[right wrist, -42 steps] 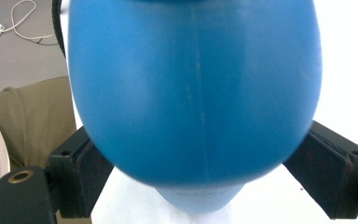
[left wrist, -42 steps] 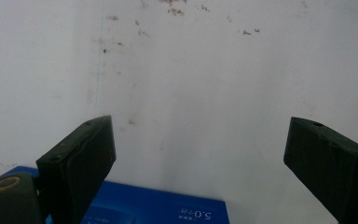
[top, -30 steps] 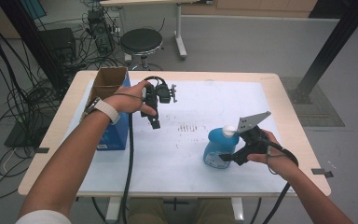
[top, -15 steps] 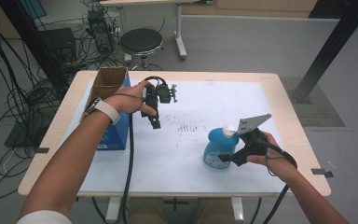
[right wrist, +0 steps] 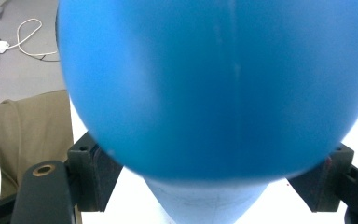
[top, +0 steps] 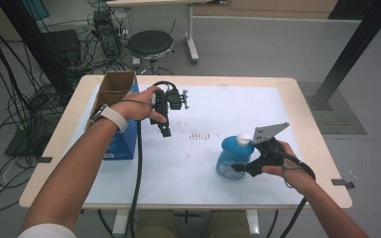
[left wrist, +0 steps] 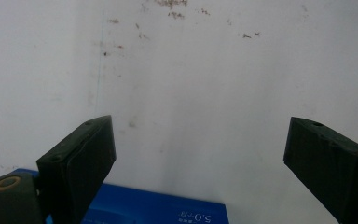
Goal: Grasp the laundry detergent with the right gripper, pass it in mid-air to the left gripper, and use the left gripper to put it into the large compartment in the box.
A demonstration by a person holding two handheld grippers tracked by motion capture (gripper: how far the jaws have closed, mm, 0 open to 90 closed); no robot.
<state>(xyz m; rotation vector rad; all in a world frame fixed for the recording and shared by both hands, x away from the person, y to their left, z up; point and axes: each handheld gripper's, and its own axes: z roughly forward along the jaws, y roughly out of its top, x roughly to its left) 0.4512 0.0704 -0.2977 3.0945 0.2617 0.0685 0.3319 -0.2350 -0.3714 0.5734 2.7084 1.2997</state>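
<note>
Bottle [top: 232, 159] standing upright on the tabletop [top: 307, 129], its body sitting between the jaws of the right tongs [top: 238, 167].

The right tongs are closing in around the blue plastic body, their jaws having just been narrowing, and in the right gripper view the bottle [right wrist: 214, 88] is bulging wide between and above the two black pads; whether they are pressing on it yet I cannot tell. The shell is looking smooth, rounded and glossy, so it is likely slippery and a little springy under a squeeze; taking it low on the broad belly, below the white cap [top: 244, 139], is seeming safest. The left tongs [top: 164, 130] are hanging wide apart with nothing between them, well away from the bottle, beside a blue carton [top: 121, 144] carrying an open cardboard box [top: 114, 88].
</note>
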